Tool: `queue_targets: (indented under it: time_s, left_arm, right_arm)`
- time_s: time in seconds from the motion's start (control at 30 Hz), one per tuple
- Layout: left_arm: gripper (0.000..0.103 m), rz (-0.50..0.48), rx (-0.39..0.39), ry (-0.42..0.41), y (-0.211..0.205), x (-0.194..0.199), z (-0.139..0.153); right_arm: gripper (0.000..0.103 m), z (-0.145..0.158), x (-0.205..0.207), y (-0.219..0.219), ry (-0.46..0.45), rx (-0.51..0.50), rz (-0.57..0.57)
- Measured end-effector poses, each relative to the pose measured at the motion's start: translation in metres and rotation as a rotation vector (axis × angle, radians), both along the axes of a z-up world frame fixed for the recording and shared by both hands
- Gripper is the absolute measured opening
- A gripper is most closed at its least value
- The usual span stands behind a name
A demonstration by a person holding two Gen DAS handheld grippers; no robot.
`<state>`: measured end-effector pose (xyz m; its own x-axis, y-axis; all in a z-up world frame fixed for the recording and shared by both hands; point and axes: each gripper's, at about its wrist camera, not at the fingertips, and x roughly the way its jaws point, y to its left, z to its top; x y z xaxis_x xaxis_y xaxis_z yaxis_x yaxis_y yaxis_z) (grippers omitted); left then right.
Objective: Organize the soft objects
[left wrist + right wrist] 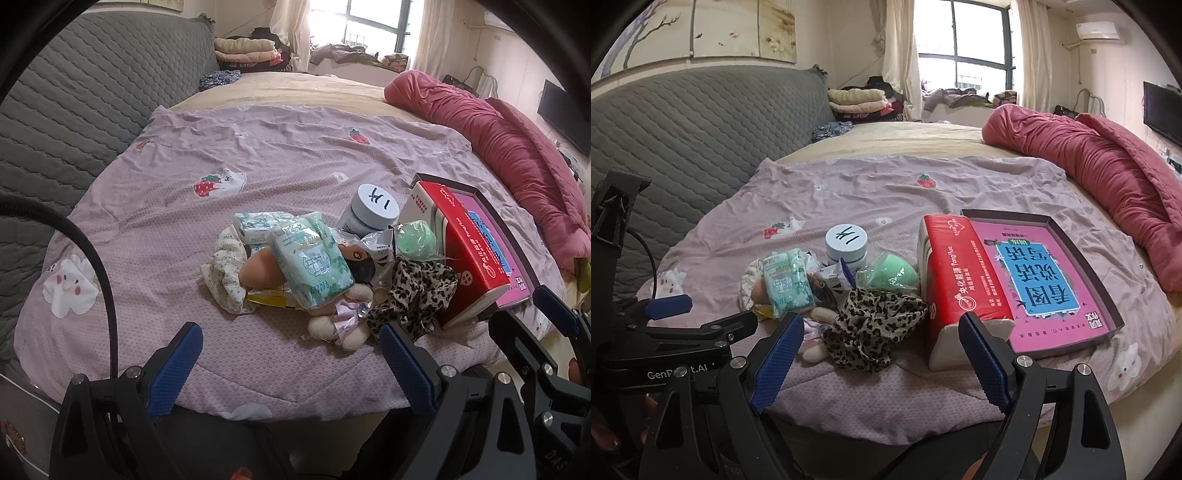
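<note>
A pile of soft things lies on the lilac bedsheet: green tissue packs, a floral cloth, a beige plush toy, a leopard-print scrunchie and a bagged green sponge. In the right wrist view the scrunchie and a red tissue pack lie just ahead of my right gripper. That gripper is open and holds nothing. My left gripper is open too, hovering short of the plush toy.
A shallow pink box lid lies right of the red pack. A white round jar stands behind the pile. A rolled pink quilt runs along the right, a grey quilted headboard on the left.
</note>
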<state>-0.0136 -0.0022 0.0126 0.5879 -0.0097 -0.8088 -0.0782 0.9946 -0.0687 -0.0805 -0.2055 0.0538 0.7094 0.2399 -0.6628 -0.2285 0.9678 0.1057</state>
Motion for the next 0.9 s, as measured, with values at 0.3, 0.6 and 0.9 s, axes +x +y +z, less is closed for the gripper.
queue_targets:
  time_s: [0.3,0.6,0.9]
  left_arm:
    - [0.097,-0.003,-0.015,-0.001,0.001,-0.002,-0.001]
    - [0.097,0.008,-0.099,0.018,0.019,0.003,-0.006]
    - [0.097,0.065,-0.129,0.041,0.054,0.018,-0.017]
  right_arm:
    - [0.087,0.003,-0.002,0.001,-0.010,-0.006,0.000]
    - [0.087,0.000,-0.001,0.005,-0.016,-0.009,0.014]
    - [0.087,-0.012,0.014,0.030,0.002,0.005,0.099]
